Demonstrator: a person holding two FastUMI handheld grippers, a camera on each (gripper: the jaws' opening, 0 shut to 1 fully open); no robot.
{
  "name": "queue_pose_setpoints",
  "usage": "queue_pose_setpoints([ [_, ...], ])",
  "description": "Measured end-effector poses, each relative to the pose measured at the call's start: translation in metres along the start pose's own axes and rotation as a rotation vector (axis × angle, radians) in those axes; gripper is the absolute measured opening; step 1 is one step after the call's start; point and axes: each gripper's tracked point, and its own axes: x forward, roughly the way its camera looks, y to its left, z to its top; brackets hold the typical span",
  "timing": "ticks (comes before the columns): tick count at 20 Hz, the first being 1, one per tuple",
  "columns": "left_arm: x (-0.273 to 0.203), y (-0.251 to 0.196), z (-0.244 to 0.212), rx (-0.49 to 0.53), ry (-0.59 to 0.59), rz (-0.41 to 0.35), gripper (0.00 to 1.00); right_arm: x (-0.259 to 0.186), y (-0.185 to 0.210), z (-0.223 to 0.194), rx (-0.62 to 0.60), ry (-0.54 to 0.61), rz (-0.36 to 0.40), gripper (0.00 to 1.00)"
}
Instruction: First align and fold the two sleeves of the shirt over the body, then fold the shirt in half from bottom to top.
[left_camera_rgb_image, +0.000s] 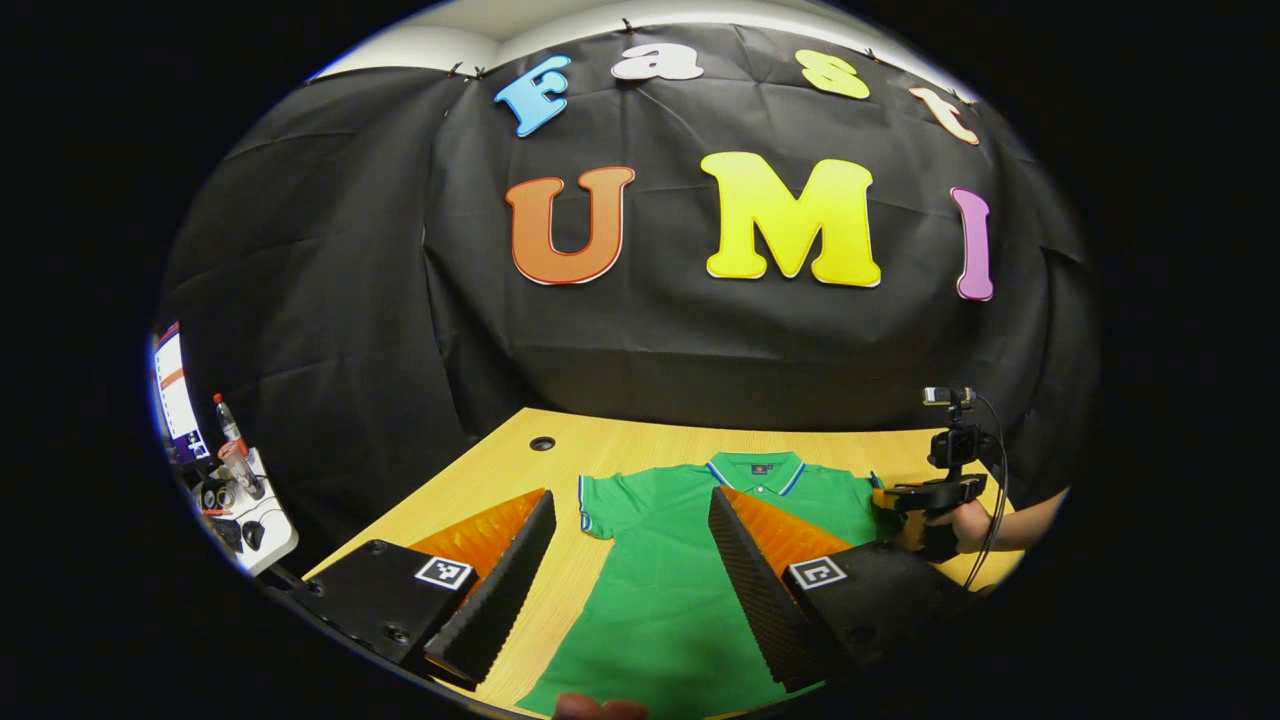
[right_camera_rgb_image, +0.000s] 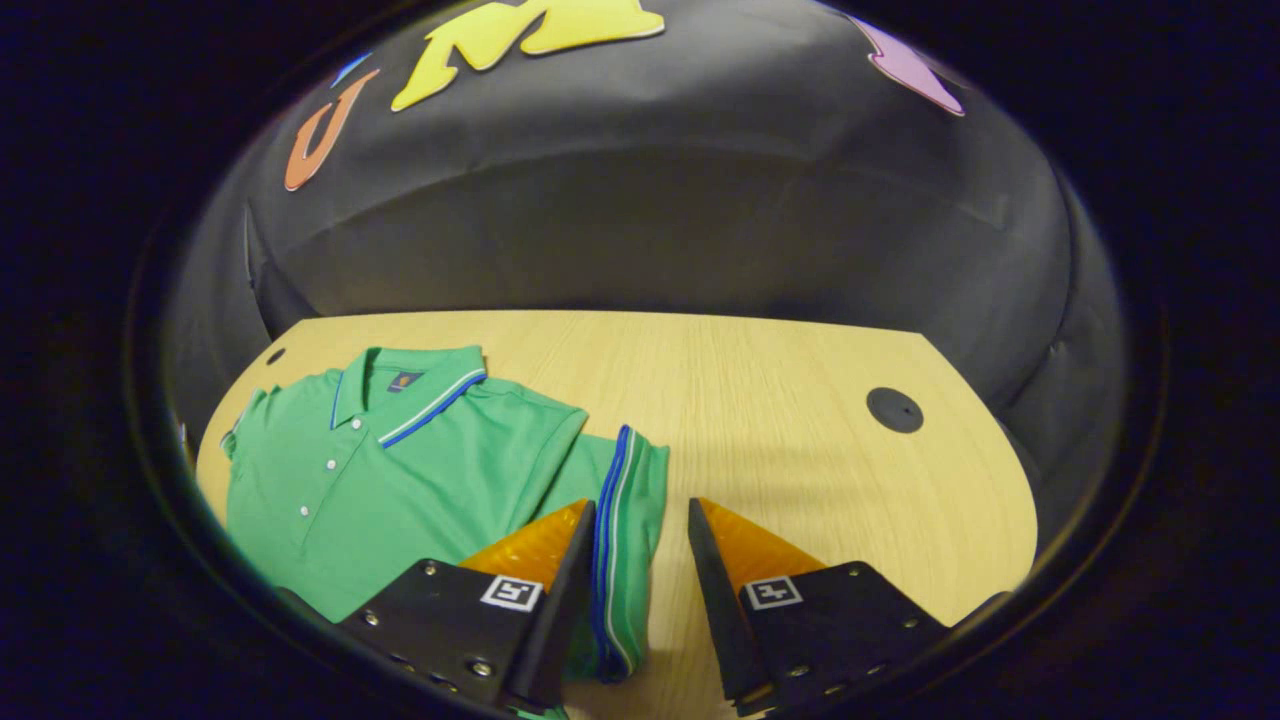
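A wooden tabletop (right_camera_rgb_image: 800, 400) was backed by black cloth. One green polo shirt (left_camera_rgb_image: 680, 580) was spread flat toward the tabletop's far edge, both sleeves unfolded. The left gripper (left_camera_rgb_image: 630, 560) was held open above the shirt's left side. The right gripper (right_camera_rgb_image: 640, 590) was held open astride the right sleeve's (right_camera_rgb_image: 625, 520) striped cuff, presumably for pinching it.
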Motion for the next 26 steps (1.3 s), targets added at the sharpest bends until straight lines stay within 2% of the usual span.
queue_pose_setpoints([
  [2,0.003,-0.005,0.001,0.006,0.001,-0.014,0.99,0.0,-0.001,-0.002,0.005,0.012,0.014,0.3],
  [4,0.004,-0.006,0.001,0.015,0.001,-0.023,0.99,0.001,-0.006,0.0,0.016,0.01,0.001,0.33],
  [6,0.005,-0.006,0.003,0.025,-0.003,-0.03,0.99,-0.003,-0.005,0.001,0.047,0.021,0.002,0.05],
  [13,0.004,0.002,0.001,0.007,0.004,-0.033,0.99,-0.029,-0.008,0.034,0.151,-0.047,0.009,0.04],
  [16,0.004,0.01,0.0,-0.007,0.005,-0.026,0.99,-0.045,0.006,0.049,0.145,-0.07,0.027,0.04],
  [18,0.004,0.017,0.0,-0.017,0.001,-0.021,0.99,-0.058,0.023,0.061,0.125,-0.088,0.046,0.07],
  [19,0.005,0.022,0.0,-0.022,-0.002,-0.017,0.99,-0.064,0.034,0.068,0.111,-0.101,0.057,0.04],
  [22,0.005,0.039,0.001,-0.045,-0.013,-0.002,0.99,-0.079,0.074,0.085,0.046,-0.129,0.095,0.04],
  [26,0.009,0.069,-0.001,-0.077,-0.015,0.03,0.99,-0.084,0.136,0.085,-0.048,-0.125,0.142,0.04],
])
